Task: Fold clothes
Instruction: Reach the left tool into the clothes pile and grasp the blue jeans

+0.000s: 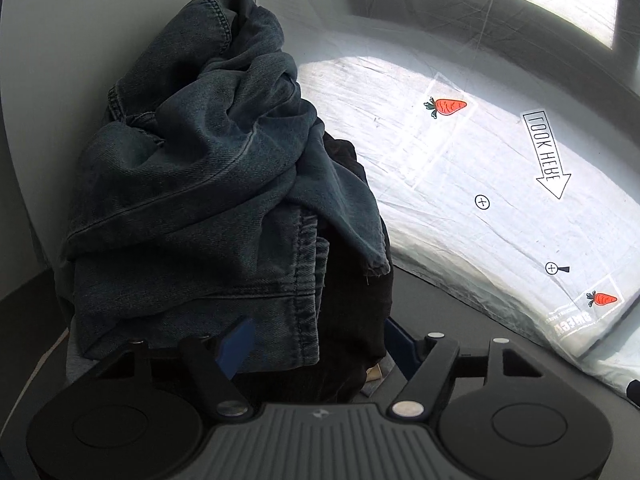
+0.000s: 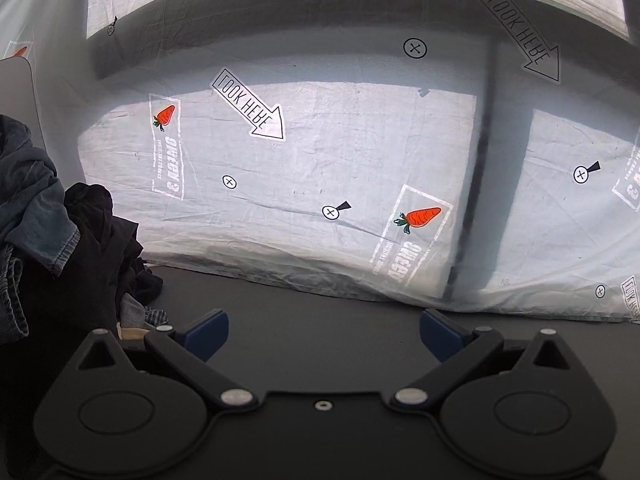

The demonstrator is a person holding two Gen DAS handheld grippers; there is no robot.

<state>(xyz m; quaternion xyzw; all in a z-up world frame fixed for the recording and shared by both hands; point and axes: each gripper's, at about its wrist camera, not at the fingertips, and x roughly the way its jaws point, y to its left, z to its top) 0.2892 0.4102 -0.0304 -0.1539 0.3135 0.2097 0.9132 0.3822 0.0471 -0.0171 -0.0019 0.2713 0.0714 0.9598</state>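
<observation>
We see crumpled dark-blue denim jeans (image 1: 208,168) heaped high on the pile, a black garment (image 1: 352,280) bunched beneath them, all unfolded, resting on our dark worktop (image 2: 320,312).

Hidden and cut off

The black garment (image 1: 352,280) lies mostly buried under the denim heap (image 1: 200,152); the heap (image 2: 28,208) runs off the right-wrist view's left edge.

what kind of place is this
Probably a makeshift recording setup rather than a lived-in room: a dark tabletop, a printed white sheet hung behind it as a backdrop, and a heap of clothes awaiting folding.
</observation>
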